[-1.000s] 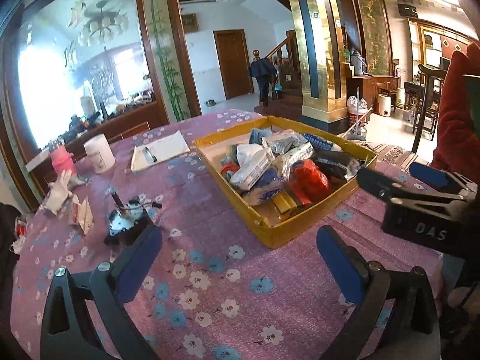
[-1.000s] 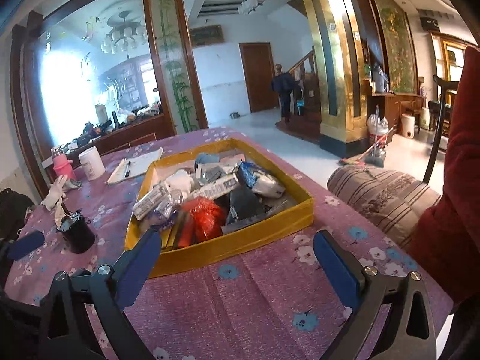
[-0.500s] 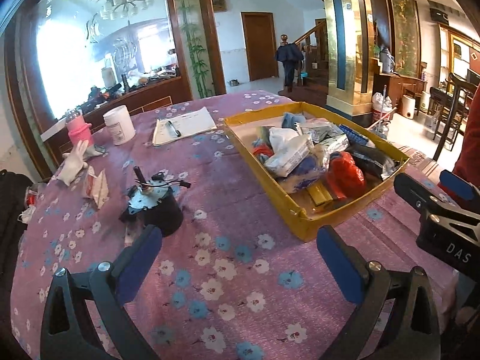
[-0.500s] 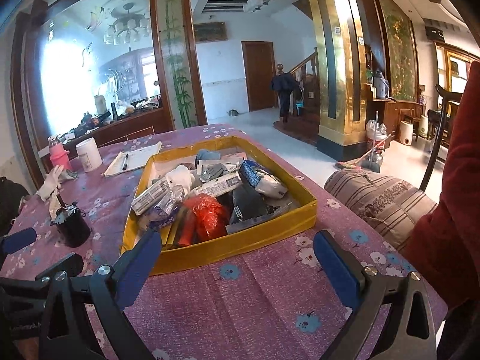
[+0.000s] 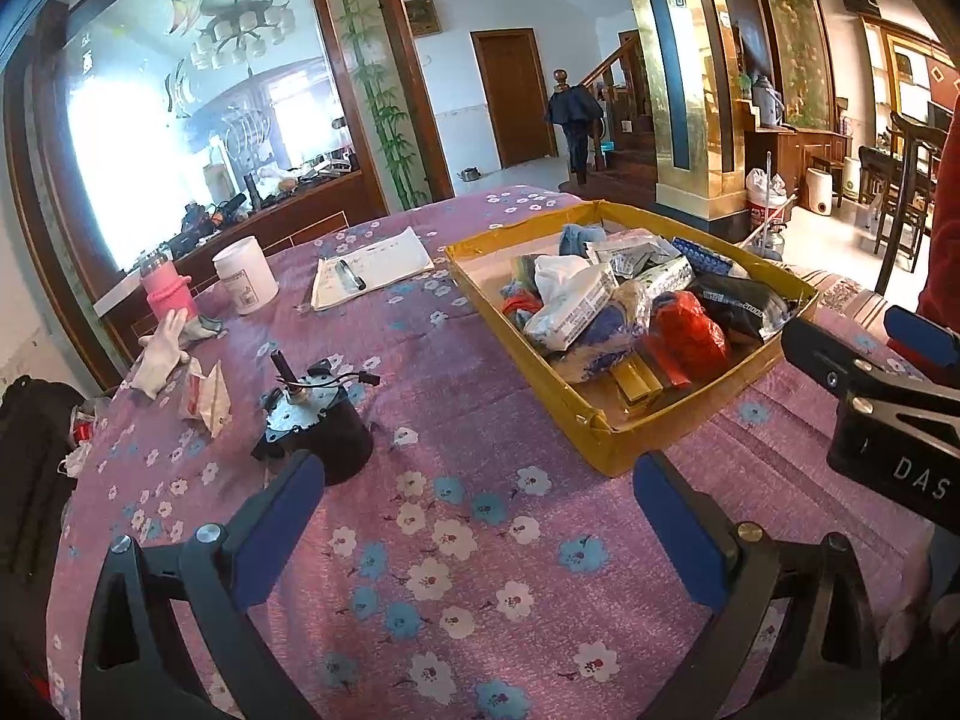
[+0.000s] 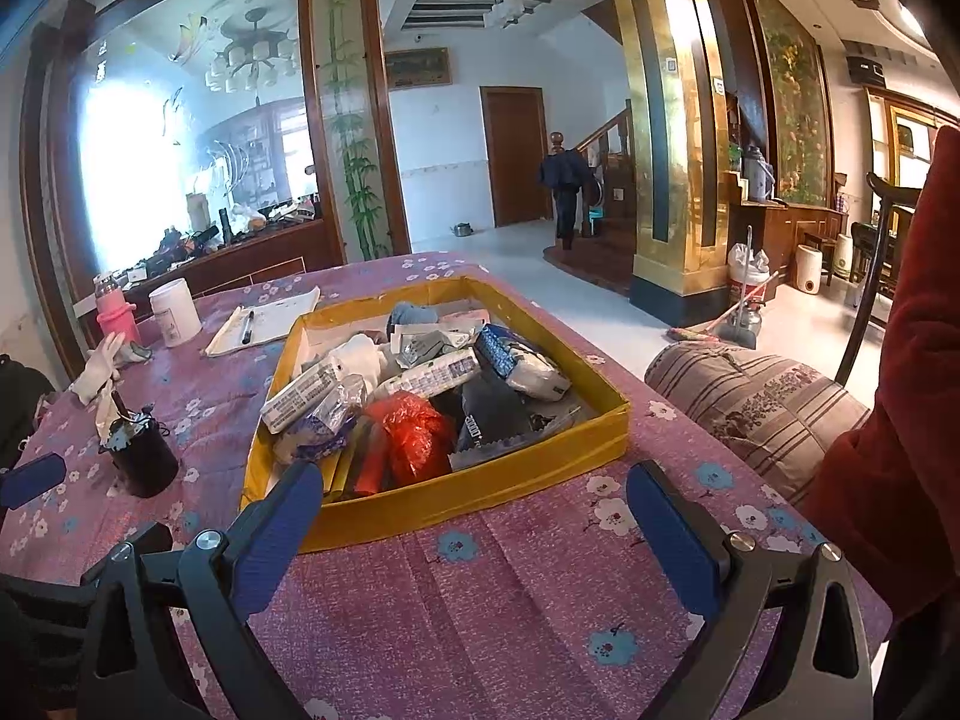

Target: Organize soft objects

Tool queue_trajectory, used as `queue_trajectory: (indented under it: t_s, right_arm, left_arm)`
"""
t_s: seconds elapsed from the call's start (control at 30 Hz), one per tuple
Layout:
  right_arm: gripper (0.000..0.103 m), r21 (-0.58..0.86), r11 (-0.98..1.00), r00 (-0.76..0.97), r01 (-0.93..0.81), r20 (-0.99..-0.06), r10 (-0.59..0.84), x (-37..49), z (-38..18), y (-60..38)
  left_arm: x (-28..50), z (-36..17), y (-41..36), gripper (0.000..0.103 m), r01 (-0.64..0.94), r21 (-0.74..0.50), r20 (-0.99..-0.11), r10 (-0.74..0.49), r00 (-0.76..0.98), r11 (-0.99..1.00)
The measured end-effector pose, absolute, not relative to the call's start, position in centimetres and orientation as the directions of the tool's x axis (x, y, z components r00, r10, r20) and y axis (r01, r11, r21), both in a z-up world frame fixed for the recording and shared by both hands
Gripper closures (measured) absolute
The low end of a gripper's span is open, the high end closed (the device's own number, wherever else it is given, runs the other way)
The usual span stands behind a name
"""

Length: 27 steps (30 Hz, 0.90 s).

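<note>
A yellow cardboard tray [image 5: 606, 441] [image 6: 480, 489] sits on the purple flowered tablecloth. It holds several soft packets: a red plastic bag [image 5: 687, 333] [image 6: 414, 435], white tissue packs [image 5: 576, 306] [image 6: 306, 393], a black pouch [image 6: 489, 420] and a blue cloth [image 5: 579, 234]. My left gripper [image 5: 480, 525] is open and empty over the cloth, left of the tray's near corner. My right gripper [image 6: 474, 525] is open and empty just in front of the tray's near wall; it also shows at the right of the left wrist view [image 5: 870, 384].
A black motor with a shaft [image 5: 318, 420] [image 6: 141, 456] stands left of the tray. Further back lie a notebook with a pen [image 5: 372, 267], a white jar [image 5: 246, 276], a pink bottle [image 5: 168, 291], a white glove [image 5: 159, 348]. A striped cushion [image 6: 756, 402] is beside the table.
The left gripper has swung left, so the tray moved right in its view and the motor came closer. The right gripper shifted slightly toward the tray. Both stay open.
</note>
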State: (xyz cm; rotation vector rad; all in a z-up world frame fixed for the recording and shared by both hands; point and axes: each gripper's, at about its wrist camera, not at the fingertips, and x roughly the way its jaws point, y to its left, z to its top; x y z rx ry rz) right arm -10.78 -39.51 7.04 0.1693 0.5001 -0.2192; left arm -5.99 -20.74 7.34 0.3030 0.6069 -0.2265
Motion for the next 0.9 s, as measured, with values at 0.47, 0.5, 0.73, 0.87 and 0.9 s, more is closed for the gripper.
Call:
queue_trajectory:
  t_s: [0.47,0.5,0.73,0.87,0.9]
  right_arm:
    - [0.001,0.106,0.963,0.855,0.248,-0.492,-0.166,-10.74,7.06,-39.50]
    - [0.001,0.106,0.963,0.855,0.248,-0.491,-0.166,-10.75,7.06,-39.50]
    - [0.001,0.106,0.963,0.856,0.249,-0.490,-0.167,-10.86,7.13,-39.50]
    - [0.001,0.108,0.962,0.857,0.250,-0.488,-0.168,-10.85,7.17,-39.58]
    - [0.001,0.108,0.962,0.856,0.249,-0.489,-0.167,-10.84,7.16,-39.59]
  left_arm:
    - [-6.04,7.16,-20.63,0.001,0.295,0.210,-0.595,-0.118,0.795,0.932]
    - [-6.01,7.13,-20.63,0.001,0.295,0.211,-0.595,-0.117,0.795,0.932]
    - [-5.98,7.05,-20.63,0.001,0.296,0.212,-0.597,-0.117,0.794,0.931]
    - [-5.99,6.96,-20.59,0.001,0.295,0.214,-0.597,-0.114,0.794,0.931]
    - [-5.99,7.00,-20.60,0.001,0.295,0.215,-0.597,-0.114,0.794,0.931]
